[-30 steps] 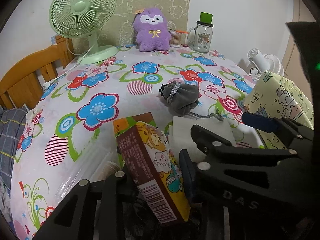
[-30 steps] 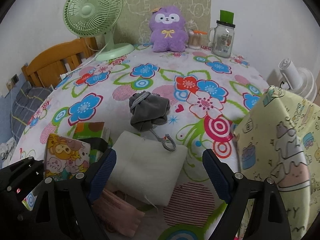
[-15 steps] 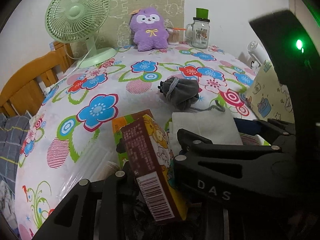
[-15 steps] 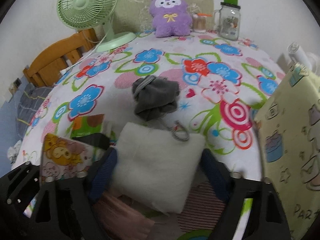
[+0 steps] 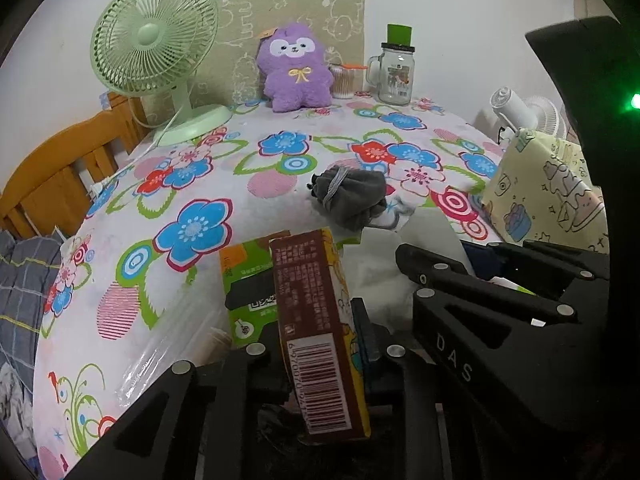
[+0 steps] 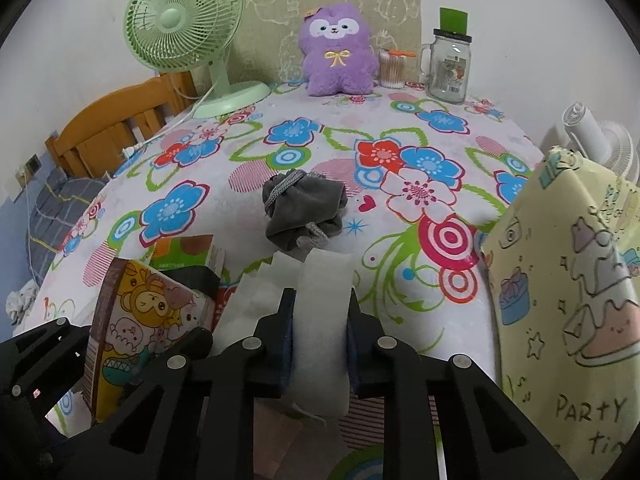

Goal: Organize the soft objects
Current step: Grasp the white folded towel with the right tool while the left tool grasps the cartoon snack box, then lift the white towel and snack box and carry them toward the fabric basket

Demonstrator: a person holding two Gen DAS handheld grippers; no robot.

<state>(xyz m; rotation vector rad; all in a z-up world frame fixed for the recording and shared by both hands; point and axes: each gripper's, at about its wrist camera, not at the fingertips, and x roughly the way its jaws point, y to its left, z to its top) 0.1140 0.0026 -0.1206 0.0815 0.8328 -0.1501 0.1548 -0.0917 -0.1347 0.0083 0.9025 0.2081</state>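
Your grippers clamp down at the table's near edge
Right gripper (image 6: 319, 326) just squeezed the pad (image 6: 324, 300); left gripper (image 5: 320, 344), closing, pinches the box (image 5: 316, 320).

1. I looked across a table (image 6: 248, 208) covered with a bright flower-print cloth, and I placed everything else by it.
2. Behind the table's far edge stood a plain white wall (image 6: 520, 8), evenly lit.
3. A beige cardboard sheet with doodles (image 6: 280, 4) leaned on that wall, at the table's far edge.
4. A green desk fan (image 6: 184, 20) stood on the table's far left corner.
5. Left of the table I saw a wooden headboard (image 6: 116, 128) and dark checked bedding (image 6: 60, 204).
6. Past the table's right edge stood a white fan (image 6: 592, 136).
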